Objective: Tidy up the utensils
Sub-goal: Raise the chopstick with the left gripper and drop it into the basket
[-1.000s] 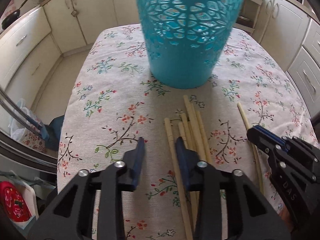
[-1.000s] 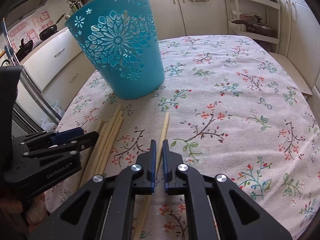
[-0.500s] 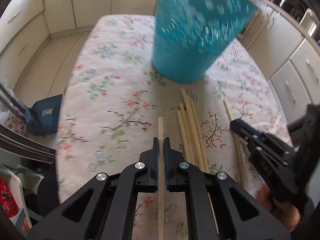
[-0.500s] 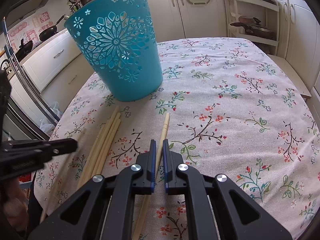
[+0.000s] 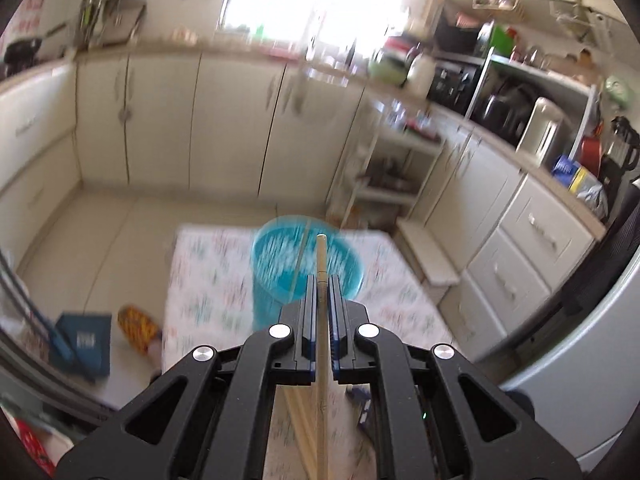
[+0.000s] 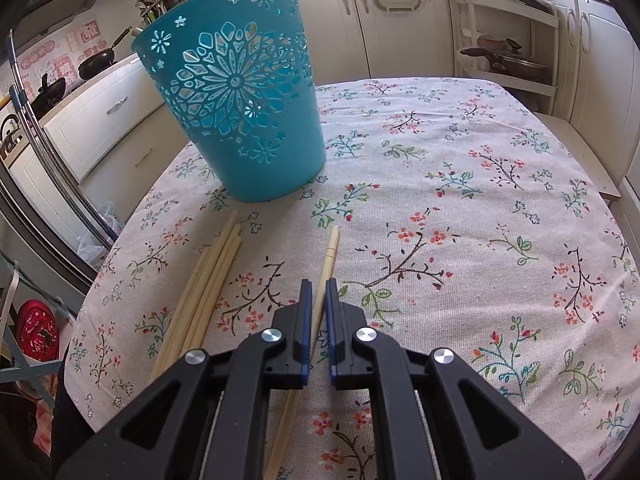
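The basket [image 6: 240, 120] is turquoise, pierced with a lacy flower and star pattern. The tablecloth [image 6: 460, 200] is beige linen printed with brown twigs, coral-red blossoms and green-blue leaves. The chopsticks [image 6: 208, 280] are pale cream wood. Both grippers, left [image 5: 321, 292] and right [image 6: 316, 300], are black with blue pads. The cabinets [image 6: 400, 20] are cream.

In the left wrist view the teal basket [image 5: 306, 266] and the floral tablecloth [image 5: 200, 280] are smeared by motion blur, their patterns unreadable. The held chopstick [image 5: 321, 320] runs off the near edge. In the right wrist view the single chopstick [image 6: 326, 264] passes under the right gripper [image 6: 316, 296], its near end cut off.
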{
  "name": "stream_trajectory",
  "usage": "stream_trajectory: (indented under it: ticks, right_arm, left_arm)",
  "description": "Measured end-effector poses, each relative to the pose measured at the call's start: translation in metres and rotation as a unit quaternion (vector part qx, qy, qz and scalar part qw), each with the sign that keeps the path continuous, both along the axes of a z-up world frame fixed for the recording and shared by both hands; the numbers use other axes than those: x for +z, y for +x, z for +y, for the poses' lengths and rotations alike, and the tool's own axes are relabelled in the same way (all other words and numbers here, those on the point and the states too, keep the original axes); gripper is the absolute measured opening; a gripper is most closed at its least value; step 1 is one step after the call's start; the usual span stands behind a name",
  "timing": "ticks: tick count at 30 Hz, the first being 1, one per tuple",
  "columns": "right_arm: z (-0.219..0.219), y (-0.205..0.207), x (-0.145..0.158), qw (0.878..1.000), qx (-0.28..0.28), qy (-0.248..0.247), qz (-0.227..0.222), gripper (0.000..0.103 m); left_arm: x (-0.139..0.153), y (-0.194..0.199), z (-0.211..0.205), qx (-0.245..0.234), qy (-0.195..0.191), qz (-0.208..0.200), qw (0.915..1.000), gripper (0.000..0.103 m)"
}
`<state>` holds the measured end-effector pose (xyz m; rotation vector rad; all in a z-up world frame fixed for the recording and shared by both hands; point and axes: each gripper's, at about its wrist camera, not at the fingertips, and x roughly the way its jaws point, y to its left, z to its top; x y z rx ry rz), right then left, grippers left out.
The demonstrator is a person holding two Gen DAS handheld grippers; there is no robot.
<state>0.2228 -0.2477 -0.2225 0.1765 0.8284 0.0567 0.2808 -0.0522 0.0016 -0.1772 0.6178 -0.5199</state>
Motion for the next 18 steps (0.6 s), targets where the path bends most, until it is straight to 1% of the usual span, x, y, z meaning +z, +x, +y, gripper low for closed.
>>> stream_trajectory:
  ticks: [1, 5, 8, 13, 18]
  right_arm:
    - [0.000, 0.000, 0.000, 1.000, 0.000, 0.000, 0.000, 0.007]
    - [-0.001, 0.001, 0.000, 1.000, -0.001, 0.005, 0.000, 0.007]
    - [-0.002, 0.000, 0.000, 1.000, -0.001, 0.008, 0.000, 0.007]
    - [-0.004, 0.000, -0.001, 1.000, 0.000, 0.012, 0.000, 0.008]
    - [-0.005, 0.000, -0.001, 1.000, 0.001, 0.017, 0.000, 0.008]
  left_arm:
    - [0.009, 0.003, -0.004, 0.004, -0.006, -0.015, 0.9999, 0.005]
    - [0.029, 0.023, -0.015, 0.028, -0.020, -0.063, 0.9974, 0.005]
    - [0.038, 0.042, -0.021, 0.055, -0.035, -0.085, 0.9942, 0.005]
    - [0.041, 0.071, -0.034, 0.093, -0.049, -0.120, 0.9871, 0.005]
    - [0.032, 0.099, -0.049, 0.123, -0.053, -0.137, 0.9815, 0.005]
